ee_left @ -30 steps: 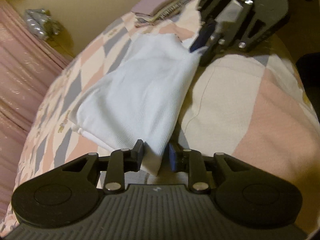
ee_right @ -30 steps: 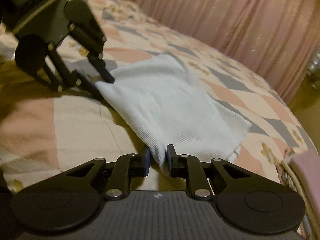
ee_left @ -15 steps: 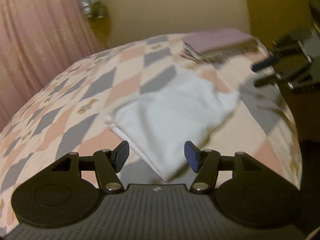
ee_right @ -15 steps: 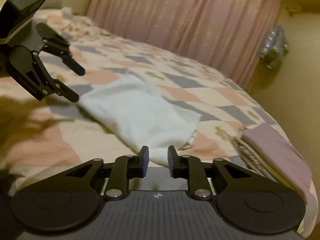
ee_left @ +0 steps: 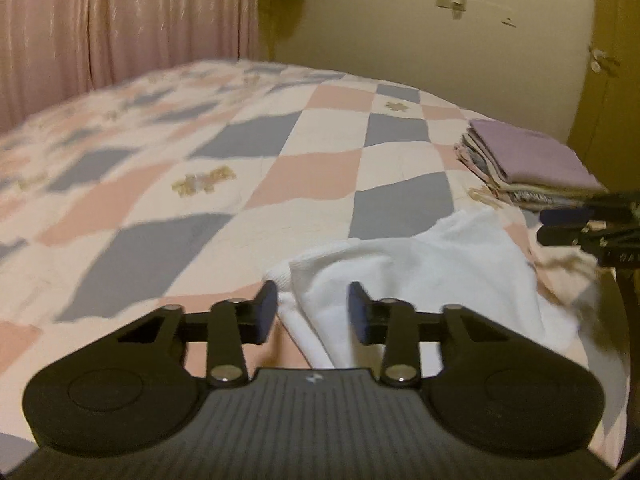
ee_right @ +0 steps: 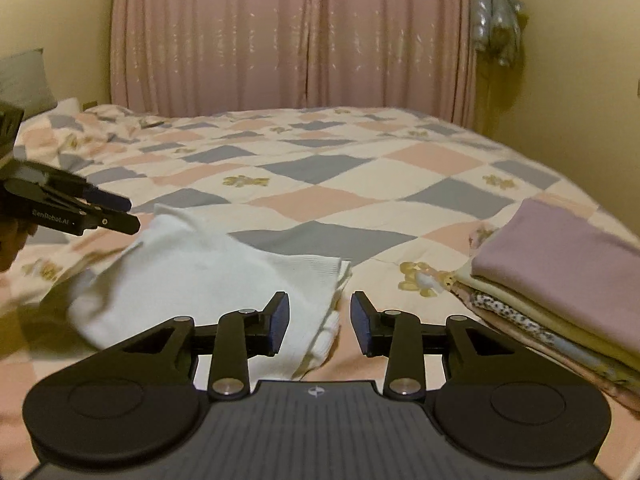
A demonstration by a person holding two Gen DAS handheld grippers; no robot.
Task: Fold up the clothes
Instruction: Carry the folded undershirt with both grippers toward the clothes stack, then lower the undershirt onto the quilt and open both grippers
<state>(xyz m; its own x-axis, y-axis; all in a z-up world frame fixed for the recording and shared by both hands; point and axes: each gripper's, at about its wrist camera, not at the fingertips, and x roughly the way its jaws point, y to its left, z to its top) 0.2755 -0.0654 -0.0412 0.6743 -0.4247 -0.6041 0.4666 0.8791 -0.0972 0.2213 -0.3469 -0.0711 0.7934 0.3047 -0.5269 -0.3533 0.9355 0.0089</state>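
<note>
White folded garment (ee_right: pixel 208 276) lying on the patchwork bed (ee_right: pixel 320 168), lower centre of both wrist views. Left gripper (ee_left: pixel 312 312): jaws spread, empty, poised over the garment's near edge. Right gripper (ee_right: pixel 319 320): jaws spread, empty, at the garment's corner. Stack of folded clothes (ee_right: pixel 560 280), topped by a lilac piece, at right of frame, near the garment but apart from it. Pink curtain (ee_right: pixel 296 36) behind the bed.

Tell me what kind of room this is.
Most likely a bedroom. A wide bed under a pink, grey and cream checked quilt fills the view, pink floor-length curtains hang behind it, and a stack of folded clothes with a lilac piece on top sits beside a white folded garment.
</note>
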